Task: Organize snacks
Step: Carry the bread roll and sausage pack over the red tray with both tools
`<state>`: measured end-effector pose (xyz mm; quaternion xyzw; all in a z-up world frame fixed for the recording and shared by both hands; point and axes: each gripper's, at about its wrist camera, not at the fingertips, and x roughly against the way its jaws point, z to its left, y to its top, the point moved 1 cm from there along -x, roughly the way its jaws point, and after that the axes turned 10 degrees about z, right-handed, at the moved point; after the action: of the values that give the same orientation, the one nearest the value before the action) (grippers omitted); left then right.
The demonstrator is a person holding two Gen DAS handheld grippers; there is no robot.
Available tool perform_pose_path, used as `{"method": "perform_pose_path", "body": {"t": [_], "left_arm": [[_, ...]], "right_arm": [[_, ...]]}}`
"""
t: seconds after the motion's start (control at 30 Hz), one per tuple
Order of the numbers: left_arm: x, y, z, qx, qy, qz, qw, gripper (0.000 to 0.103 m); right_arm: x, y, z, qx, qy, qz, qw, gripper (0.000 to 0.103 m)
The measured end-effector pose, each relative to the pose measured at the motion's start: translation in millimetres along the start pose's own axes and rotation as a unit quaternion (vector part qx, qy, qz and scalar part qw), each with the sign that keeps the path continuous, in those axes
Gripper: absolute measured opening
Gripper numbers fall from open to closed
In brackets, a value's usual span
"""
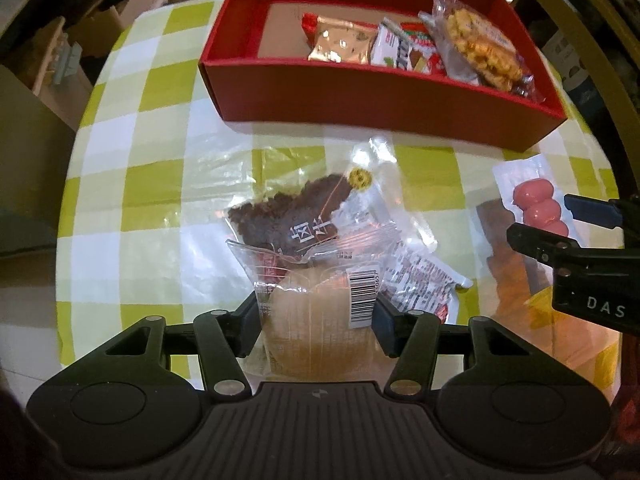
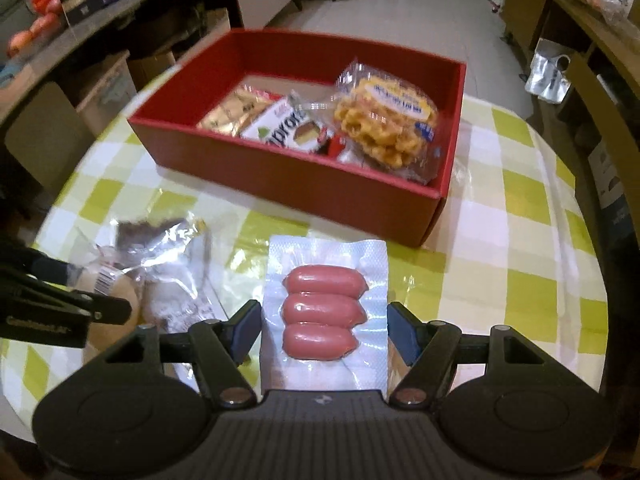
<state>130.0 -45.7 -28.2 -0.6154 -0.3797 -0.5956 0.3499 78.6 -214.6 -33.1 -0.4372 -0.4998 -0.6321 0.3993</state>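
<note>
The right claw (image 2: 324, 328) held the vacuum-sealed sausage pack (image 2: 325, 312) by its two long edges, both pads against the film. The pack's long axis ran straight out along the claw's pointing line toward the red box (image 2: 304, 188), while the three sausages lay crosswise. It looked lifted clear of the checked table (image 2: 520, 260), though the right wrist view did not settle that.

The left claw (image 1: 316, 320) was closed at medium width on a wrapped round bun (image 1: 316, 332), pads pressing the wrapper on both sides. Just beyond it a clear bag of dark dried meat (image 1: 292, 216) and a printed sachet (image 1: 424, 280) lay overlapping on the table, the bun's wrapper touching the meat bag.

Farther out stood the box, directly ahead of both claws, its near wall facing them. Inside, a gold packet (image 1: 344, 44), a white and red packet (image 1: 404, 48) and a bag of waffle biscuits (image 1: 480, 48) filled the right-hand part; the left-hand floor was bare. By my judgement the left claw sat nearer that free space, so the bun would go forward and over the wall there, the sausage pack alongside.
</note>
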Motion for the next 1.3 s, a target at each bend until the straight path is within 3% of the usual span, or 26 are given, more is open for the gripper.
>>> {"method": "perform_pose_path", "body": {"t": [0.53, 1.3], "left_arm": [[23, 15, -16, 0.015, -0.002, -0.032, 0.9994, 0.063], [46, 78, -44, 0.032, 0.028, -0.098, 0.9943, 0.063]], "right_arm": [[17, 9, -5, -0.008, 0.019, -0.033, 0.999, 0.074], [36, 59, -31, -0.052, 0.007, -0.110, 0.993, 0.074]]}}
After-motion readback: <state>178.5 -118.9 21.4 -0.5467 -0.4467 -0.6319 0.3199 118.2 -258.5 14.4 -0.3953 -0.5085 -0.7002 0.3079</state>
